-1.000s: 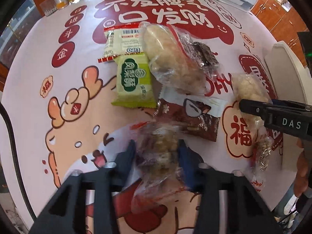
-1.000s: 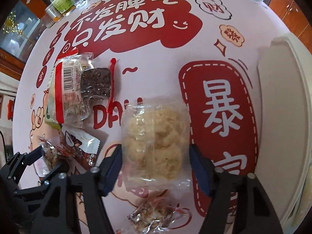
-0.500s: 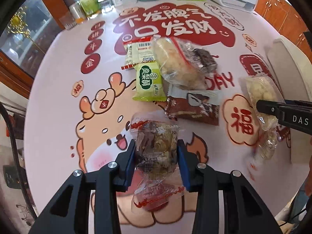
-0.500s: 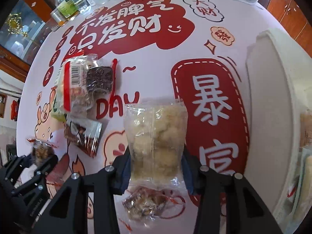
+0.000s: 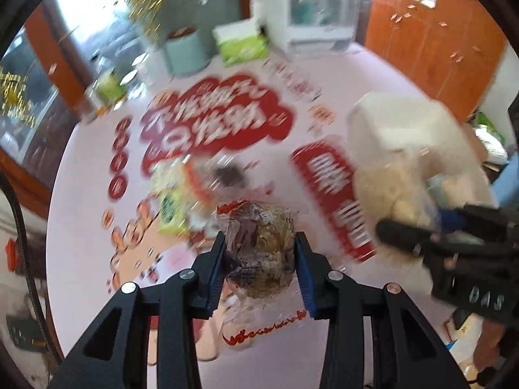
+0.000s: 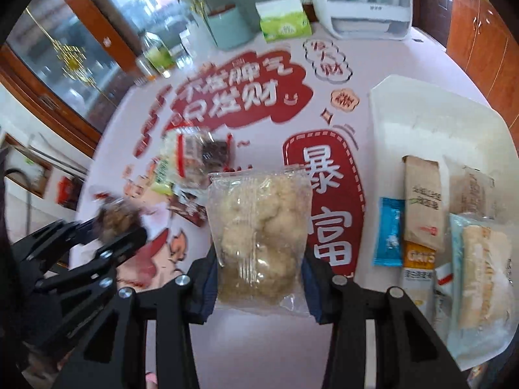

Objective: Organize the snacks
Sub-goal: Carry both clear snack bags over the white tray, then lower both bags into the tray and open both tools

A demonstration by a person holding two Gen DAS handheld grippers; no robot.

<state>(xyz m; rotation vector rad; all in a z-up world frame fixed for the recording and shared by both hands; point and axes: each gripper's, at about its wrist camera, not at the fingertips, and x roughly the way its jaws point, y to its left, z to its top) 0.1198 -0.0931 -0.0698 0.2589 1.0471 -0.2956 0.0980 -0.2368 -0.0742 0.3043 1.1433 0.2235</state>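
Note:
My left gripper (image 5: 259,256) is shut on a clear packet of brown snack (image 5: 259,243) and holds it above the table. My right gripper (image 6: 259,278) is shut on a clear bag of pale crumbly snack (image 6: 259,236), also lifted. The white tray (image 6: 421,123) lies on the right of the table and holds several packets (image 6: 421,204). A pile of loose snacks (image 6: 194,159) stays on the table at centre left. The right gripper shows in the left wrist view (image 5: 421,233), next to the tray (image 5: 399,129). The left gripper shows in the right wrist view (image 6: 113,227).
The round table has a pink cloth with red characters (image 6: 240,97). At its far edge stand a teal canister (image 6: 227,29), a green tissue box (image 6: 282,22), a white appliance (image 6: 363,3) and bottles (image 6: 155,55). Orange cabinets (image 6: 480,32) are behind on the right.
Both grippers have lifted with their packets and tilted up, and moved right toward the tray. The tray's contents now show in the right wrist view.

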